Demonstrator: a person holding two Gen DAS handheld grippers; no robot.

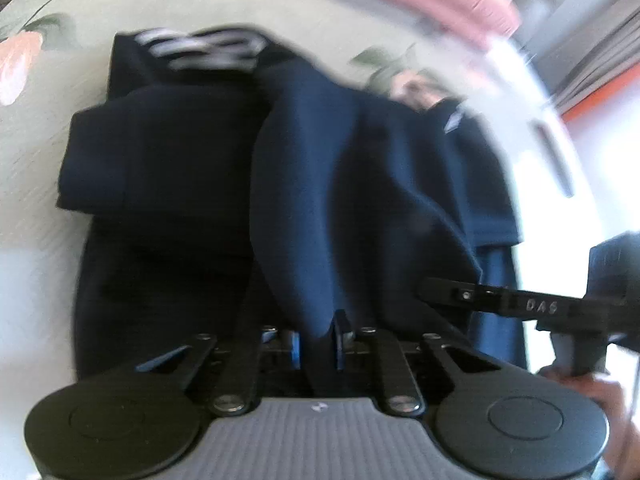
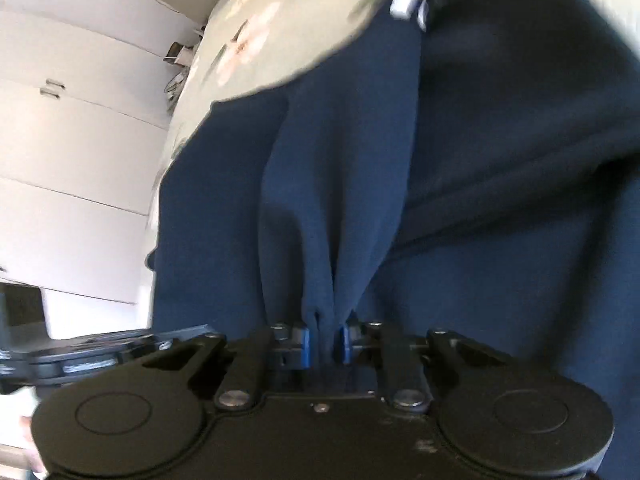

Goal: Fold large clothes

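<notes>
The large navy-blue fabric garment point(image 1: 192, 152) lay partly folded on a pale green floral bedsheet point(image 1: 280, 8), its white-striped end point(image 1: 200, 50) farthest from the left camera. The left hand-held gripper point(image 1: 318, 344) was pinched tight on a bunched fold of the dark cloth. The right hand-held gripper point(image 2: 324, 344) likewise clamped a gathered pleat of the garment point(image 2: 480, 160), lifting it. White cupboards point(image 2: 72, 140) stood beyond the bed's edge.

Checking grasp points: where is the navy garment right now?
The navy garment lies on the floral bedspread, its near edge pinched in both the left gripper and right gripper.
</notes>
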